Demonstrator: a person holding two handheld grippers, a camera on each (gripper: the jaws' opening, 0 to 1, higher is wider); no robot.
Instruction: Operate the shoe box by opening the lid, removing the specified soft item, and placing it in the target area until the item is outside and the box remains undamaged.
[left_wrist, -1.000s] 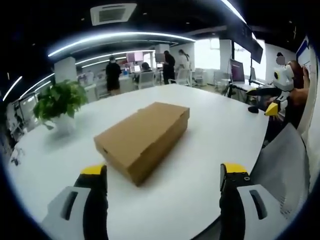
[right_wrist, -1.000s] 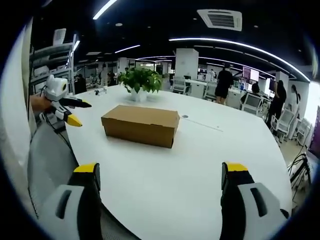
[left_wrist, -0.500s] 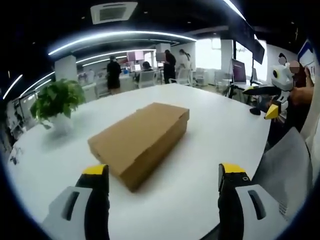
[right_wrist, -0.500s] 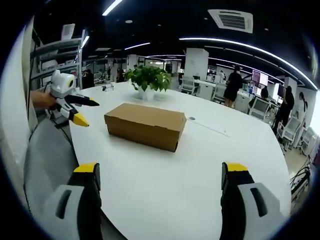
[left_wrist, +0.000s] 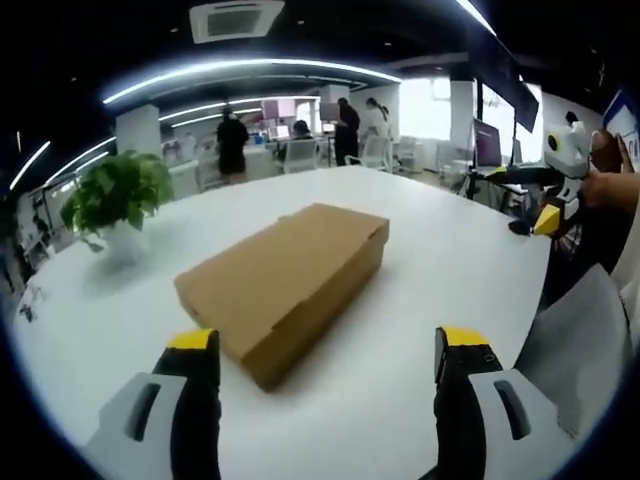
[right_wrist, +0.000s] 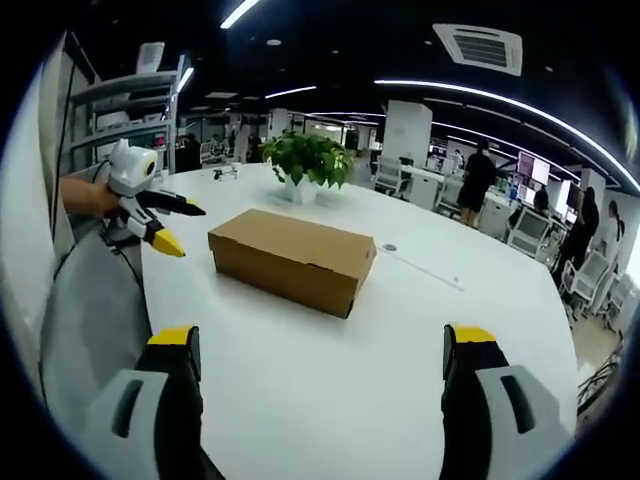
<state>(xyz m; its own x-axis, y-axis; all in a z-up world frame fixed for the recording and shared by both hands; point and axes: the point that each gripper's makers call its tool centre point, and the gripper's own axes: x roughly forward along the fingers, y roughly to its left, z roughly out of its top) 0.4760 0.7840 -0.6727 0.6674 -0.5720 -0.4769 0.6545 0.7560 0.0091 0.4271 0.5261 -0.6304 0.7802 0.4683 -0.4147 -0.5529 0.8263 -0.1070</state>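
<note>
The left tool (left_wrist: 318, 350), its yellow-tipped black jaws spread wide and holding nothing, hovered above the round white surface (left_wrist: 440, 250) with the closed brown cardboard shoe box (left_wrist: 283, 281) lying just ahead of it, lid still down. The right tool (right_wrist: 318, 350), equally wide and empty, faced the same box (right_wrist: 292, 259) from farther off, across a bare stretch of the surface (right_wrist: 330, 380). Seen from the right, the left tool (right_wrist: 168, 224) hung near the box's end without touching it. A potted green plant in a white pot (right_wrist: 308, 163) stood beyond the box, and people worked at desks in the office behind. The soft item stayed hidden inside. The thin cardboard lid looked liable to crease or tear if one jaw levered a corner while the box went unbraced and slid.
</note>
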